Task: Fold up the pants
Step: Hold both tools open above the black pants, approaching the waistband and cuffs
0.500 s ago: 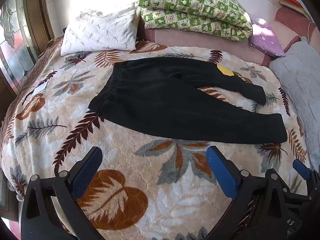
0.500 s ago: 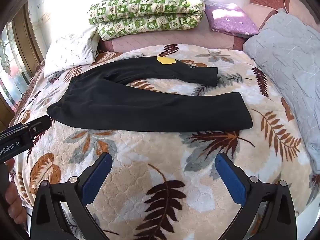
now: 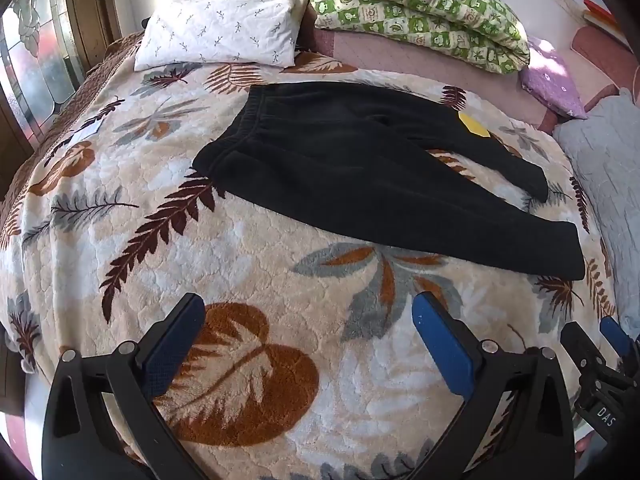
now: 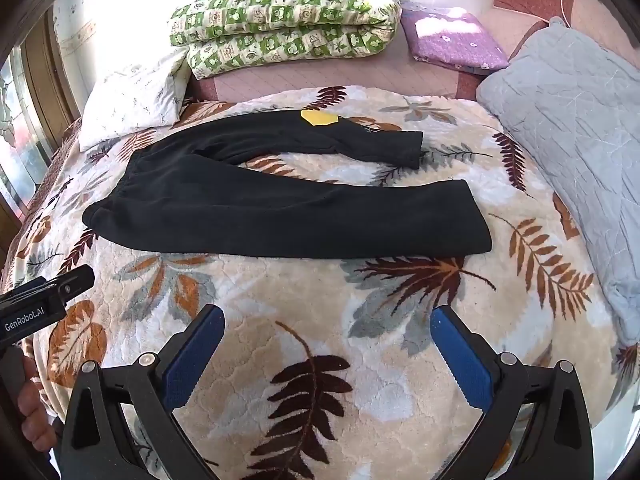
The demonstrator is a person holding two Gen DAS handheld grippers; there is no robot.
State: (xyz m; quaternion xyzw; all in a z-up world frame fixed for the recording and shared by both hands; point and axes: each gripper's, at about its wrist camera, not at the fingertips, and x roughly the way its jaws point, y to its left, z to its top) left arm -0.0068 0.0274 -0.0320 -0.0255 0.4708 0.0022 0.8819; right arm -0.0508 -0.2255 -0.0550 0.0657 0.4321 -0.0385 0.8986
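Above the blanket [image 3: 280, 280], both claws, left claw [image 3: 308, 320] and right claw [image 4: 328, 332], wide apart, empty.

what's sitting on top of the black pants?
A flat yellow patch lies on the far leg of the black pants. Nothing else rests on them. Whatever lies beneath them on the leaf-print blanket is hidden.

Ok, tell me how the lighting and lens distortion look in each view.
Left wrist view: sunlight blows out the wall above the white pillow; the fisheye bows the leaf-print blanket, and dark vignette fills the corners. Right wrist view: a glare patch sits on the purple cushion, and the black pants read as nearly featureless dark. Both views are sharp, with no motion blur.
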